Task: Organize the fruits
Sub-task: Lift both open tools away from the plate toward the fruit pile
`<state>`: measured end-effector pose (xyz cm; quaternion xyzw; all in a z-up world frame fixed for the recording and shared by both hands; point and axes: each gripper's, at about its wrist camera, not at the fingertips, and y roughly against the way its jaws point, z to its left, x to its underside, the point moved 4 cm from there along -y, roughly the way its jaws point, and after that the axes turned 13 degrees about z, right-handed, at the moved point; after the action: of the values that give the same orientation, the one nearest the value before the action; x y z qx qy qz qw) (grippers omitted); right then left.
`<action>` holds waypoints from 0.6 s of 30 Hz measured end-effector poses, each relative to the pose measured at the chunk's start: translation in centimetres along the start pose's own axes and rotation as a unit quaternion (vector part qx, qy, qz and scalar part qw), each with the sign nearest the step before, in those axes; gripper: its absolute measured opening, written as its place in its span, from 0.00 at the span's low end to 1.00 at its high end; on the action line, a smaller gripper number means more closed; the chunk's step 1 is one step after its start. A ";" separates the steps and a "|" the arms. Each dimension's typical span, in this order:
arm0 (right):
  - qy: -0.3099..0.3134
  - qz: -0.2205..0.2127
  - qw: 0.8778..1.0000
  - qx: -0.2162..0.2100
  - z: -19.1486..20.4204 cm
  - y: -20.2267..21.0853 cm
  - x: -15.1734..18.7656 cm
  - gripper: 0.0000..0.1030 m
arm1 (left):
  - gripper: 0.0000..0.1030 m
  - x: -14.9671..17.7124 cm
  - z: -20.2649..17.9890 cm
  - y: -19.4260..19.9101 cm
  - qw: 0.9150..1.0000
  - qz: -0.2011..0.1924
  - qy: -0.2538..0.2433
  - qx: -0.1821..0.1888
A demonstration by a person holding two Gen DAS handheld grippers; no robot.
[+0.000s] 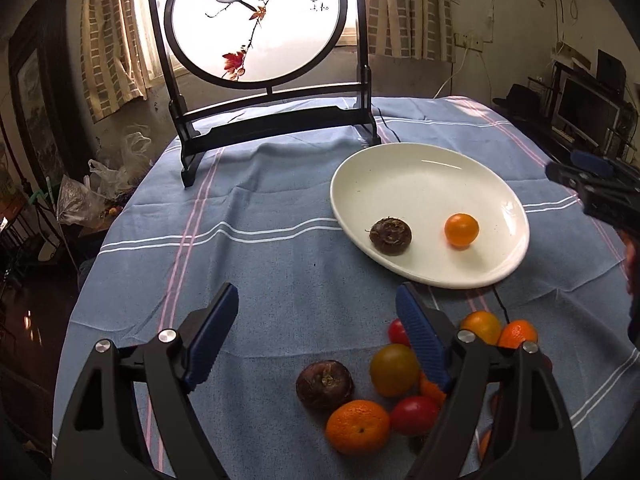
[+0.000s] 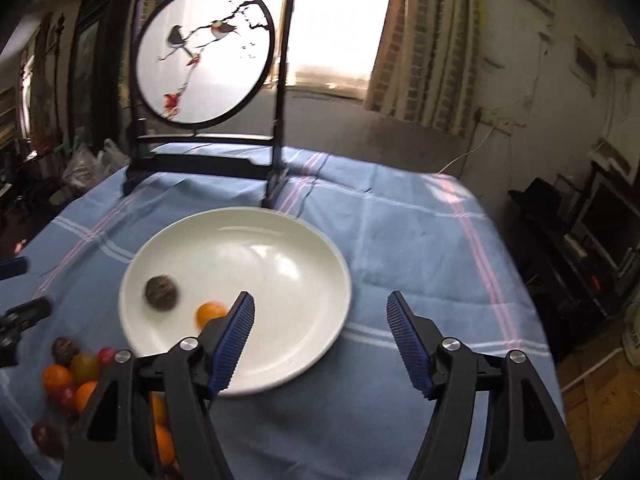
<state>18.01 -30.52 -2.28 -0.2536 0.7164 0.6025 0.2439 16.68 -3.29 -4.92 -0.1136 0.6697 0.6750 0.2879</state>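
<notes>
Left wrist view: a loose fruit pile lies on the blue tablecloth near the white plate, which holds 2 pieces. Left gripper gapes wide and empty; centre it over 1 fruit, close gently. Right gripper, wide, holds nothing.

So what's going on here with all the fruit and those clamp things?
A person is sorting fruit with a handheld gripper in each hand. The white plate on the blue tablecloth already holds a dark brown fruit and a small orange one. A pile of oranges, tomatoes and another brown fruit still waits on the cloth. The left gripper hangs open by that pile; the right gripper is open and empty over the plate's near edge.
</notes>
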 end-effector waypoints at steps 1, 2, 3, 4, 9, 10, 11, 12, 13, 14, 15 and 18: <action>-0.009 -0.003 1.000 0.021 -0.6 -1.4 -1.1 0.73 | 0.78 0.0 0.0 0.1 1.000 -0.002 -0.001 0.002; -0.015 0.002 0.999 0.034 -1.1 -2.9 -2.2 0.73 | 0.78 0.0 0.0 0.1 1.000 -0.005 -0.003 0.002; -0.026 0.011 0.999 0.043 -1.6 -4.6 -3.2 0.73 | 0.79 0.0 0.1 0.2 1.000 -0.006 -0.006 0.000; -0.035 0.020 0.998 0.050 -2.1 -6.3 -4.0 0.73 | 0.79 -0.1 0.1 0.1 1.000 -0.008 -0.010 -0.002; -0.092 0.066 0.993 0.035 -4.1 -13.0 -6.1 0.73 | 0.79 -0.6 1.1 0.0 1.000 -0.018 -0.004 0.002; -0.099 0.074 0.992 0.037 -4.3 -14.0 -6.2 0.73 | 0.80 -0.7 1.4 -0.1 1.000 -0.018 -0.001 0.003; -0.103 0.081 0.990 0.043 -4.4 -14.7 -6.2 0.73 | 0.80 -0.7 1.7 -0.1 1.000 -0.019 0.003 0.003; -0.113 0.081 0.989 0.042 -4.6 -14.9 -6.0 0.72 | 0.80 -0.6 2.0 0.0 1.000 -0.021 0.007 -0.002; -0.126 0.081 0.988 0.033 -4.8 -14.7 -5.8 0.72 | 0.80 -0.5 2.3 0.1 1.000 -0.024 0.008 -0.007; -0.137 0.085 0.987 0.014 -4.9 -14.3 -5.4 0.72 | 0.80 -0.2 2.5 0.3 1.000 -0.026 0.006 -0.007; -0.140 0.090 0.986 -0.012 -4.7 -13.4 -5.0 0.73 | 0.80 0.2 2.6 0.6 1.000 -0.028 0.003 -0.002; -0.111 0.095 0.986 -0.080 -2.9 -9.0 -2.6 0.74 | 0.80 2.1 2.7 1.8 0.999 -0.032 -0.011 0.005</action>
<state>25.81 -34.53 -6.78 -0.1343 0.6551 0.7030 0.2422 14.66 -0.09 -4.36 -0.1258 0.6660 0.6632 0.3174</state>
